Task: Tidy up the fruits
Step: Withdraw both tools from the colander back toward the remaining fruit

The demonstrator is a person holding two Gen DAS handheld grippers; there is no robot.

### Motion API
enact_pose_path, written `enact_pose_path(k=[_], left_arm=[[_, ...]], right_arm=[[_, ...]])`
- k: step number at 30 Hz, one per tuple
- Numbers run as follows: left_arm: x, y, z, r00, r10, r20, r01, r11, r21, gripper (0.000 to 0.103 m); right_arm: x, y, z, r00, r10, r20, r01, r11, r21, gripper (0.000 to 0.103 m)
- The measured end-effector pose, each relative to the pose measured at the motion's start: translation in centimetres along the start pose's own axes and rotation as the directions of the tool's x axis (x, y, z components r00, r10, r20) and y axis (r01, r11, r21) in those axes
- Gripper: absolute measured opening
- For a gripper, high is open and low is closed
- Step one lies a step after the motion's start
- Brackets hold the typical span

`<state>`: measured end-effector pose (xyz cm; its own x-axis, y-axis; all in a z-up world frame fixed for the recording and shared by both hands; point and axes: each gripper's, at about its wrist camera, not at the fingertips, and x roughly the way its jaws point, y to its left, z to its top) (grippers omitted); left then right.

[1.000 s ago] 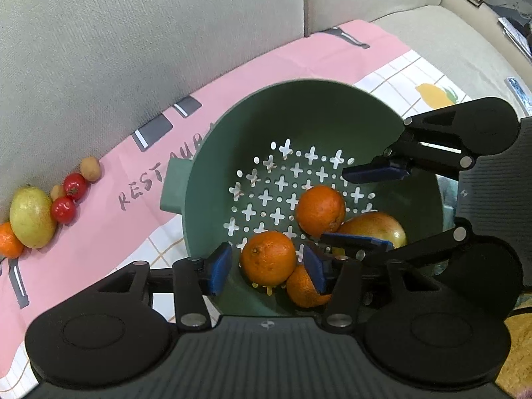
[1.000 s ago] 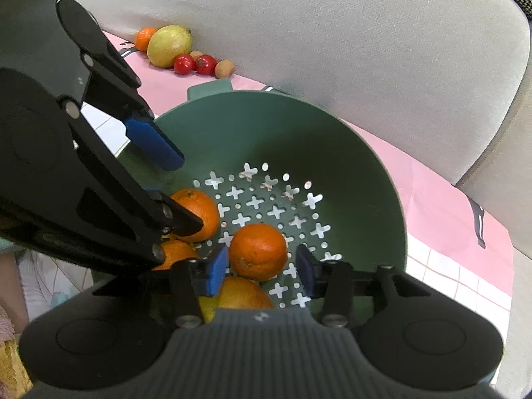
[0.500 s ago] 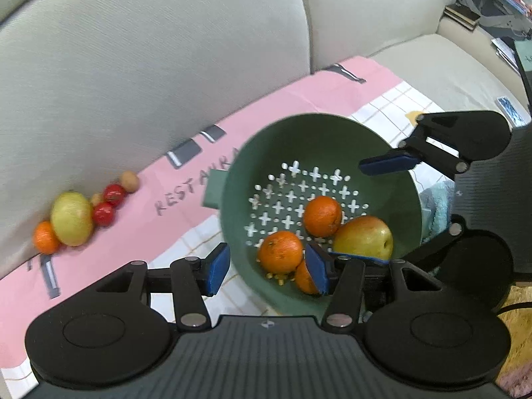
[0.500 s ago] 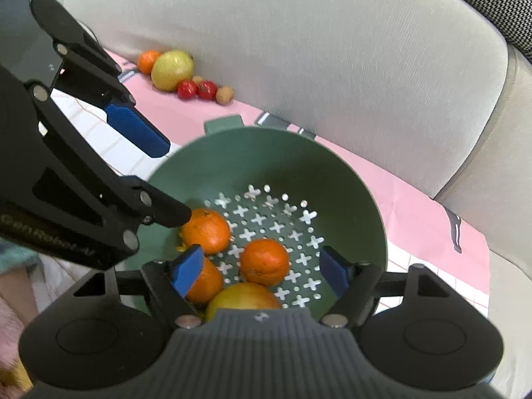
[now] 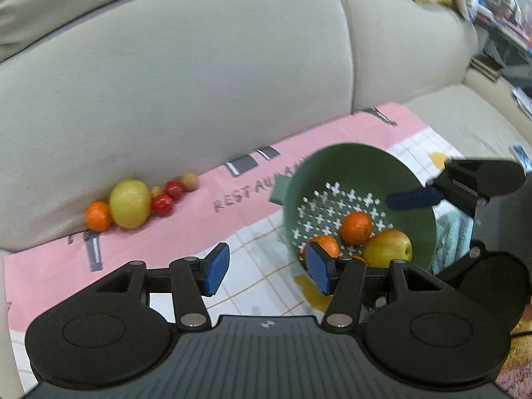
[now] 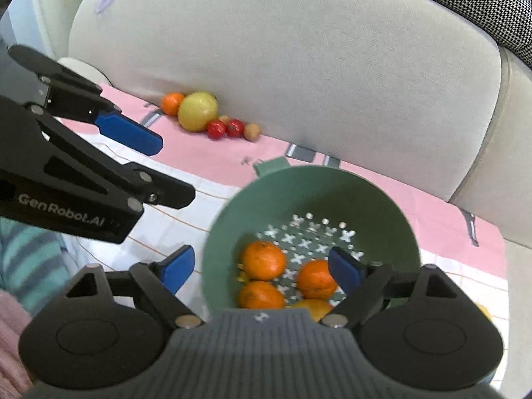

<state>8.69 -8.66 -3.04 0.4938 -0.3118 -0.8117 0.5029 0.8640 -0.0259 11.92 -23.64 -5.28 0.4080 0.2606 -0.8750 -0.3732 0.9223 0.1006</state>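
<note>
Resting on the pink cloth [image 5: 206, 226] over the sofa seat, the green colander [image 6: 382, 199] is being seen as the largest piece: rigid and light-looking plastic, best taken by its tab handle or rim. Inside it three oranges [image 6: 262, 261] and a yellow-red fruit [image 5: 387, 252] are being kept. Against the sofa back [image 5: 199, 83], well apart from the colander, a large yellow fruit [image 5: 129, 203] is being judged heavy and firm, calling for a wide grasp at its middle. An orange [image 5: 98, 216] beside it is firm and slightly grippy. Two small red fruits [image 5: 168, 198] and a brown one [image 5: 190, 179] are being judged delicate and prone to rolling. The left gripper [image 5: 266, 267] and right gripper [image 6: 262, 266] are both being held apart, holding nothing.
</note>
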Motion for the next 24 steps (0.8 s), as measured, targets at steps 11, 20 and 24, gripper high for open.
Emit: enact_pose_path(k=[11, 20, 24], left_arm=[[-4.0, 5.4, -1.1, 0.988, 0.079, 0.133, -0.054, 0.982, -0.182, 0.063], [-6.0, 10.5, -1.1, 0.962, 0.225, 0.154, -0.190, 0.958, -0.213, 0.064], [-6.6, 12.9, -1.1, 0.947, 0.285, 0.145, -0.249, 0.941, -0.228, 0.064]], right_arm=[[0.1, 4.5, 3.0, 0.999, 0.051, 0.000, -0.051, 0.996, -0.069, 0.087], [1.5, 7.0, 6.1, 0.997, 0.072, 0.013, -0.071, 0.993, -0.093, 0.087], [2.3, 7.7, 7.6, 0.997, 0.070, 0.025, -0.068, 0.994, -0.083, 0.088]])
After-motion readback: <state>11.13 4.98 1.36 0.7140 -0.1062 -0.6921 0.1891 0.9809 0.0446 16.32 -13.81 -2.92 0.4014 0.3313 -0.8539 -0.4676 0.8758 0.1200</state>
